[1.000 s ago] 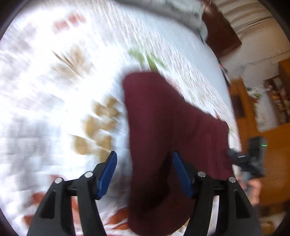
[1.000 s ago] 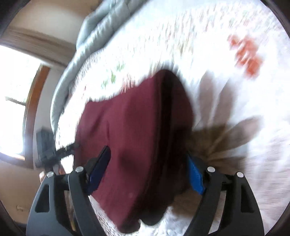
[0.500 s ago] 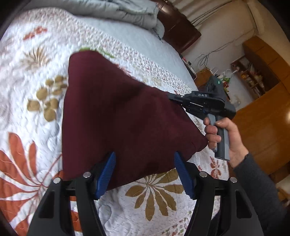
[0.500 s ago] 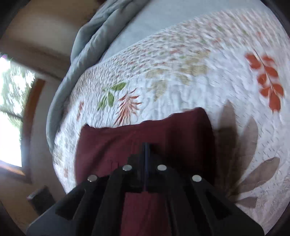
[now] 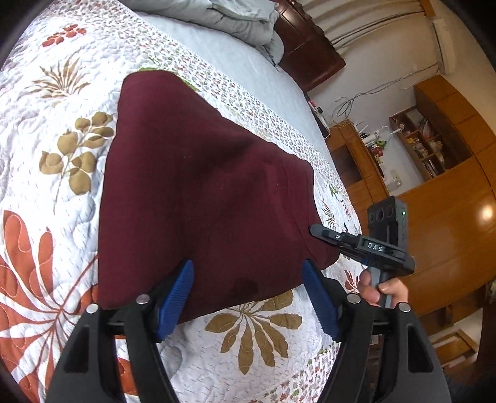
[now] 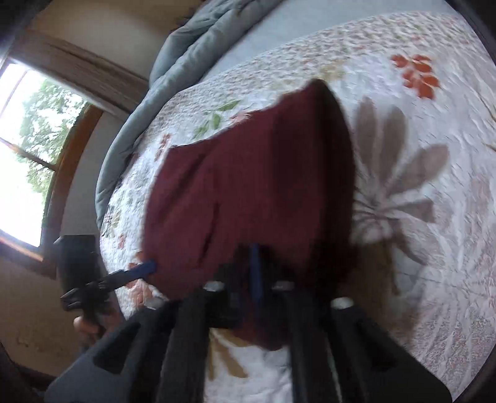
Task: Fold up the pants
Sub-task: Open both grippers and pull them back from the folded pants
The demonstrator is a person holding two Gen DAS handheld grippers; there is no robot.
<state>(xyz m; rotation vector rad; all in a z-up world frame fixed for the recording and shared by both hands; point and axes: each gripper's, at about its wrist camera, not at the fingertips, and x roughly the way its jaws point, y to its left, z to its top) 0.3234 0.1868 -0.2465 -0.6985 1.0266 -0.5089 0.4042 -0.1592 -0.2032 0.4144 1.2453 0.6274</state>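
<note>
The dark maroon pants [image 5: 201, 192] lie folded into a rough rectangle on the floral quilt. My left gripper [image 5: 248, 297] is open, its blue pads either side of the near edge of the pants, holding nothing. My right gripper [image 5: 325, 235] shows in the left wrist view at the pants' right corner, shut, its tips at the cloth edge. In the blurred right wrist view the right gripper [image 6: 254, 272] has its jaws together over the near edge of the pants [image 6: 254, 186]; I cannot tell whether cloth is pinched. The left gripper [image 6: 139, 269] shows at the left corner.
The white quilt [image 5: 62, 155] with leaf prints covers the bed. A grey duvet [image 5: 223, 15] is bunched at the head. Wooden cabinets and shelves [image 5: 434, 148] stand beyond the bed's right side. A window [image 6: 28, 139] is to the left.
The right gripper closed from open and moved to the pants' right corner. The left gripper stayed open and drew back slightly. The pants now lie flatter on the quilt.
</note>
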